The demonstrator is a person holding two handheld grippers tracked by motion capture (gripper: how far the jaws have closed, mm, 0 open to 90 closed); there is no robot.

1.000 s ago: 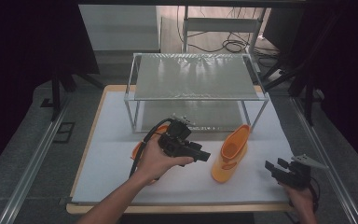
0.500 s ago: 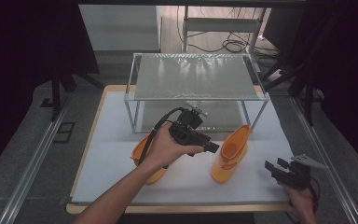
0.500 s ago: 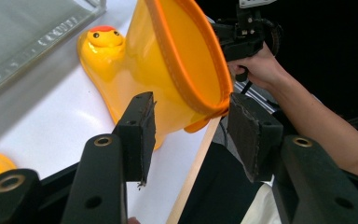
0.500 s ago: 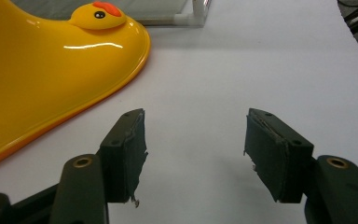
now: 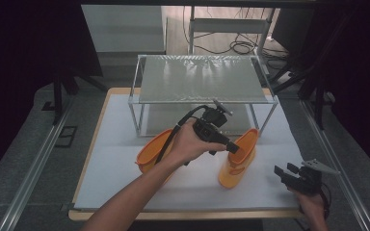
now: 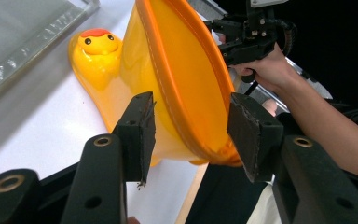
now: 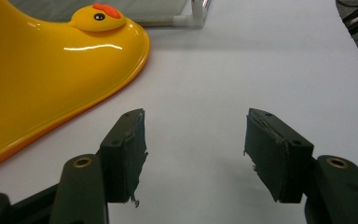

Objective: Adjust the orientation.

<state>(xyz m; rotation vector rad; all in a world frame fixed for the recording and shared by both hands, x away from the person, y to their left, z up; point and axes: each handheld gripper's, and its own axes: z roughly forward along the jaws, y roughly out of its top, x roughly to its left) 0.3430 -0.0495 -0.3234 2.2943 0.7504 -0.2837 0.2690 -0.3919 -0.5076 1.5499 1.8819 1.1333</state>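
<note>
A yellow-orange rubber boot with a duck's face on its toe stands upright on the white mat, just right of centre and near the front leg of the metal shelf rack. The left gripper reaches in from the left at the boot's open top, its jaws apart with the orange-trimmed rim of the shaft between them; in the left gripper view the pads stand on either side of that rim and do not press on it. A second boot of the same colour lies on its side to the left, partly hidden behind the person's left hand and forearm. At the near right corner of the mat the right gripper rests low in the person's right hand, well apart from the upright boot, its jaws open over bare mat with nothing between them.
</note>
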